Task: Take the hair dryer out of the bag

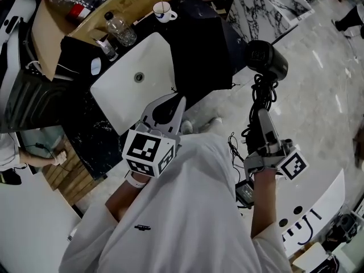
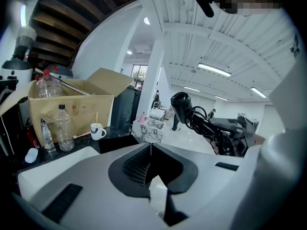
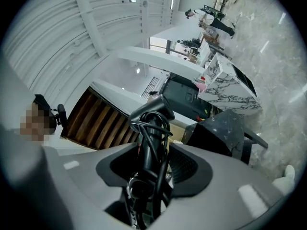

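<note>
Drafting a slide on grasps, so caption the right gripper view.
Right tool shut on the black hair dryer, gripping its cord-wrapped handle, head pointing away from the camera.

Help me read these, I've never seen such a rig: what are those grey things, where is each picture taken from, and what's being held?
There is no robot here: a person holds a two-jaw gripper in each hand. The head view looks down from a camera on the person's head. The other two views come from cameras riding on each gripper, looking along its jaws. The left gripper is shut and looks empty. The right gripper is closed on a black hair dryer, cord wound round its handle, held up in the air. Below, a dark counter carries a white sink, a plastic bottle, a white cup and a cardboard box.
</note>
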Tool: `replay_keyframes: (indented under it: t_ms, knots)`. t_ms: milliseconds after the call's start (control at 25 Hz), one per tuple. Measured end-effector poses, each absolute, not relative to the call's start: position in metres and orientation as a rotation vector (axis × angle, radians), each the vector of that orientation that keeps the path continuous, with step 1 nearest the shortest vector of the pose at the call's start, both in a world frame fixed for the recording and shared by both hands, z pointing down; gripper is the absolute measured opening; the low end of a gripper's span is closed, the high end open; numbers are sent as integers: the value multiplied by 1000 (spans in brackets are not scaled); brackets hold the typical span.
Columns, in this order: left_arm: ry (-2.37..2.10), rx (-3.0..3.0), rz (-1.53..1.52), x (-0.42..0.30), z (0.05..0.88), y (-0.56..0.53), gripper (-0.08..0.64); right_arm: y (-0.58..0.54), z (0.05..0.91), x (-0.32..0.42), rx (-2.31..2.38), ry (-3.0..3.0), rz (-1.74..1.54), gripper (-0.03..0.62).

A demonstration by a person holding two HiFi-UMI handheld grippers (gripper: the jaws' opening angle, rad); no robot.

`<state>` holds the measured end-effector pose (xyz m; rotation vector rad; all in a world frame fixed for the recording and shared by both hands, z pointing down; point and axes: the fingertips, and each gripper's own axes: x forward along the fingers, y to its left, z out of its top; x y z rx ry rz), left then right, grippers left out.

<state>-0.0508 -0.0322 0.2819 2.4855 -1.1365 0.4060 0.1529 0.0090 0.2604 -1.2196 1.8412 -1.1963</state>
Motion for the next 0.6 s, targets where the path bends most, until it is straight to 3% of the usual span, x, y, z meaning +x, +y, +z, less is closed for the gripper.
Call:
replay_keyframes:
  t_ms: [600]
  knots:
    - [-1134,2472,431,-56,285,-25,17,22,263,149,-1215,1811,-1223,212]
